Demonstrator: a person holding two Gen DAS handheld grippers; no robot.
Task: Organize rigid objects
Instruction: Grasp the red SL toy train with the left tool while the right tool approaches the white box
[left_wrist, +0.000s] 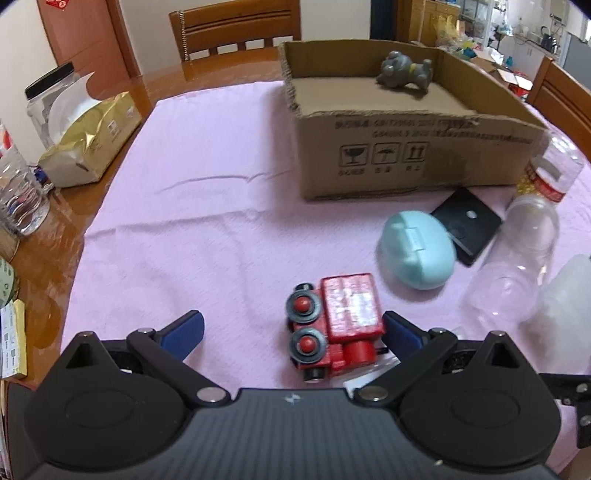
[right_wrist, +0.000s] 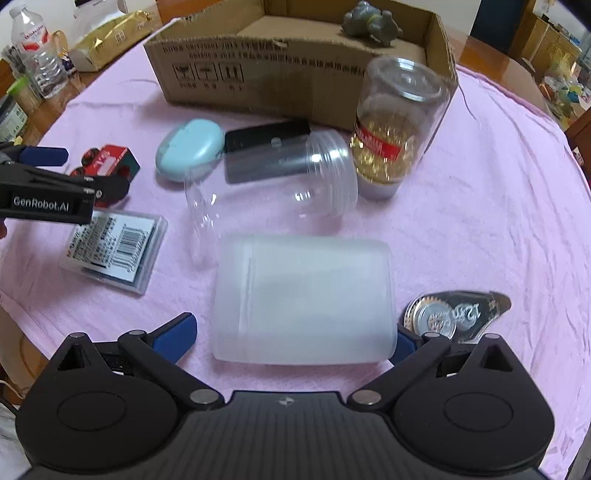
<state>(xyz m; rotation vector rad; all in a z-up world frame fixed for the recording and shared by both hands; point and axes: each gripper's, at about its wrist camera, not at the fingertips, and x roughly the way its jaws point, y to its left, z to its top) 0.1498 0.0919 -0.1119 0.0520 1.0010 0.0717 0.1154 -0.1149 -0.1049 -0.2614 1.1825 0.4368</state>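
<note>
A home dining room: wooden chairs (left_wrist: 236, 33), cloth-covered table (left_wrist: 221, 206), cluttered shelves behind.

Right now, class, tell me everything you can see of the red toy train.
The red toy train looks like hard plastic. It lies tipped on its side on the pink cloth, two black wheels with red hubs facing up and a worn label across its boxy body. It sits between the open fingers of the left tool, nearer the right-hand one; whether that finger touches it cannot be told.

Frosted plastic box (left_wrist: 569, 295): cut by the left wrist view's right edge. Clear case (right_wrist: 114, 251) beyond the right gripper: label print illegible, near corner hidden under the left gripper (right_wrist: 92, 173). Cardboard box (left_wrist: 417, 155): printed text blurred.
</note>
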